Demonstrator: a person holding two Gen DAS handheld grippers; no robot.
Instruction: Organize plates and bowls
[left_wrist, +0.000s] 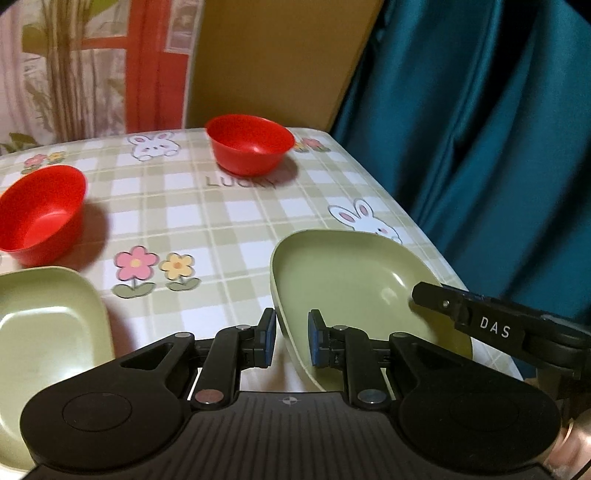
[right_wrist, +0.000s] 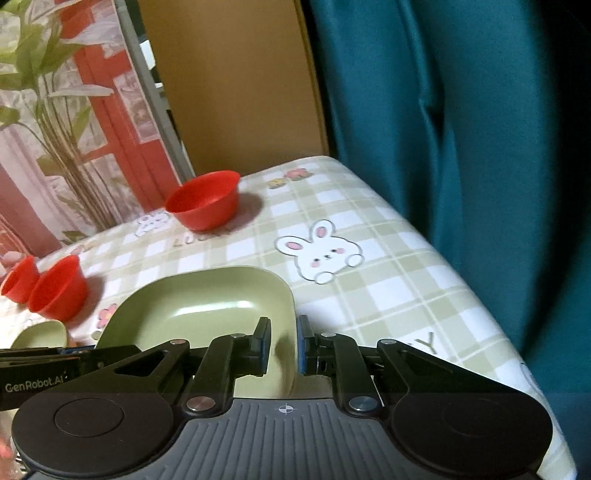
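Observation:
A green plate (left_wrist: 351, 284) is tilted up off the table, held at two sides. My left gripper (left_wrist: 291, 336) is shut on its left rim. My right gripper (right_wrist: 282, 343) is shut on its right rim, and its finger shows in the left wrist view (left_wrist: 443, 302). The same plate (right_wrist: 207, 314) fills the middle of the right wrist view. A second green plate (left_wrist: 40, 332) lies at the left. Two red bowls (left_wrist: 249, 144) (left_wrist: 40, 214) stand further back; the right wrist view shows three red bowls (right_wrist: 205, 203) (right_wrist: 57, 288) (right_wrist: 18, 282).
The table (left_wrist: 207, 218) has a green plaid cloth with bunnies and flowers. Its right edge drops off beside a teal curtain (left_wrist: 480, 147). A cardboard panel (left_wrist: 273, 62) stands behind the far edge.

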